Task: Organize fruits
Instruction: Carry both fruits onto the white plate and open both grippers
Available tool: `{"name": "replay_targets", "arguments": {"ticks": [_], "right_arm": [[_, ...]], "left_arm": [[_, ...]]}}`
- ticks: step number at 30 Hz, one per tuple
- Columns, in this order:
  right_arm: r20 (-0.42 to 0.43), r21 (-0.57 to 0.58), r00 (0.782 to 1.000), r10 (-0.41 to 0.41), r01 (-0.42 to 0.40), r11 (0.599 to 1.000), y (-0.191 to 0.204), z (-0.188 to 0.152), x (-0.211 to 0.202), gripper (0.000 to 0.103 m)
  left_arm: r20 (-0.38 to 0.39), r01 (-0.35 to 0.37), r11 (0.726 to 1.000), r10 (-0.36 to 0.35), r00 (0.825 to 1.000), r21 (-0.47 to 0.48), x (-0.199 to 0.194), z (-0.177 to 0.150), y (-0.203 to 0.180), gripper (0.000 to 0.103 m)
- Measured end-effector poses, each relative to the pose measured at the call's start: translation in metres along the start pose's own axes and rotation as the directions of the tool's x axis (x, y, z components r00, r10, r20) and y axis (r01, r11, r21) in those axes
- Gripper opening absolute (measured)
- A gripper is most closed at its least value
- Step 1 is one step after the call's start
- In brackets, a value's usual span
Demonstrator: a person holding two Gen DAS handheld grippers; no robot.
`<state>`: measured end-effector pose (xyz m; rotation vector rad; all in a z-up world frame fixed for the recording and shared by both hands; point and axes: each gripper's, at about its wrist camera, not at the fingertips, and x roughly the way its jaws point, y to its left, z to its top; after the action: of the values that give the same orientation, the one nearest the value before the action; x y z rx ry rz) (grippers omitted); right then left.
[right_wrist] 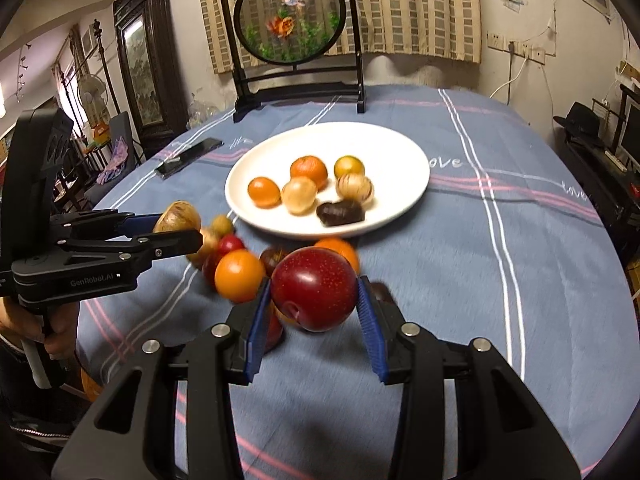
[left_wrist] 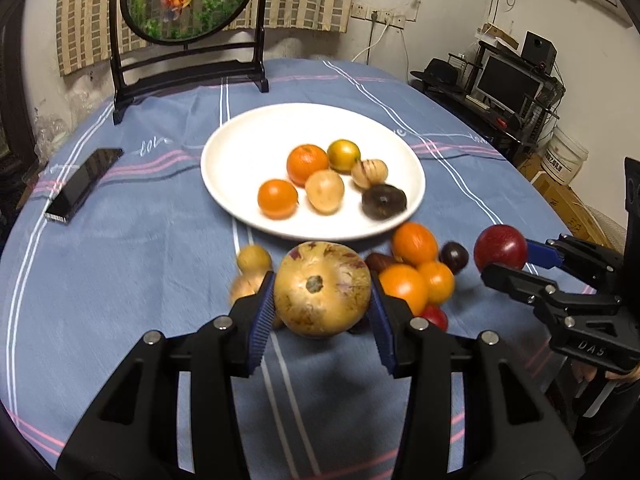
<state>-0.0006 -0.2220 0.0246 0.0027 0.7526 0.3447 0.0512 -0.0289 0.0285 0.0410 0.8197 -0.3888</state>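
Note:
My left gripper [left_wrist: 321,285] is shut on a round tan fruit with purple patches [left_wrist: 320,304], held just above the blue cloth; the right wrist view shows that gripper [right_wrist: 179,227] and the tan fruit [right_wrist: 176,214] at the left. My right gripper [right_wrist: 314,294] is shut on a dark red plum-like fruit [right_wrist: 316,280], which also shows at the right of the left wrist view [left_wrist: 500,246]. A white plate [left_wrist: 260,136] [right_wrist: 392,148] beyond them holds several fruits, orange, tan, yellow-green and dark. A pile of loose fruits [left_wrist: 416,268] [right_wrist: 240,276] lies between the plate and the grippers.
A black phone [left_wrist: 84,184] [right_wrist: 188,158] lies on the cloth left of the plate. A round fish screen on a black stand [left_wrist: 188,0] [right_wrist: 290,16] stands at the table's far edge. A desk with a monitor [left_wrist: 508,80] is off to the right. A person's hand [right_wrist: 60,332] grips the left handle.

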Motion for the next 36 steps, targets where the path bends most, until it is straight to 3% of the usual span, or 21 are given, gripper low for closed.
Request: {"name": "replay_targets", "arguments": {"ticks": [11, 22, 28, 31, 32, 34, 36], "right_arm": [[0.065, 0.0, 0.997, -0.038, 0.038, 0.999, -0.007, 0.053, 0.018, 0.043], [0.038, 0.044, 0.995, -0.089, 0.087, 0.995, -0.023, 0.097, 0.082, 0.042], [-0.01, 0.086, 0.995, -0.103, 0.104, 0.991, -0.041, 0.093, 0.119, 0.042], [0.0, 0.081, 0.99, -0.143, 0.142, 0.986, -0.043, 0.09, 0.119, 0.043], [0.0, 0.088, 0.988, -0.152, 0.152, 0.985, -0.045, 0.09, 0.12, 0.044], [-0.007, 0.097, 0.989, -0.149, 0.149, 0.984, -0.046, 0.088, 0.121, 0.063], [0.031, 0.116, 0.988, -0.154, 0.15, 0.982, -0.046, 0.086, 0.114, 0.068]], "left_arm": [[0.038, -0.035, 0.999, 0.035, 0.999, 0.02, 0.025, 0.052, 0.004, 0.046], [0.026, -0.086, 0.995, 0.087, 0.996, -0.045, 0.084, 0.099, 0.031, 0.047], [0.042, -0.122, 0.991, 0.125, 0.991, -0.048, 0.103, 0.097, 0.04, 0.047], [0.043, -0.145, 0.989, 0.146, 0.988, -0.031, 0.107, 0.094, 0.04, 0.055], [0.035, -0.135, 0.99, 0.136, 0.99, -0.034, 0.109, 0.093, 0.04, 0.056], [0.02, -0.117, 0.992, 0.118, 0.993, -0.047, 0.111, 0.091, 0.042, 0.066], [0.025, -0.122, 0.991, 0.124, 0.992, -0.051, 0.11, 0.09, 0.042, 0.069]]}}
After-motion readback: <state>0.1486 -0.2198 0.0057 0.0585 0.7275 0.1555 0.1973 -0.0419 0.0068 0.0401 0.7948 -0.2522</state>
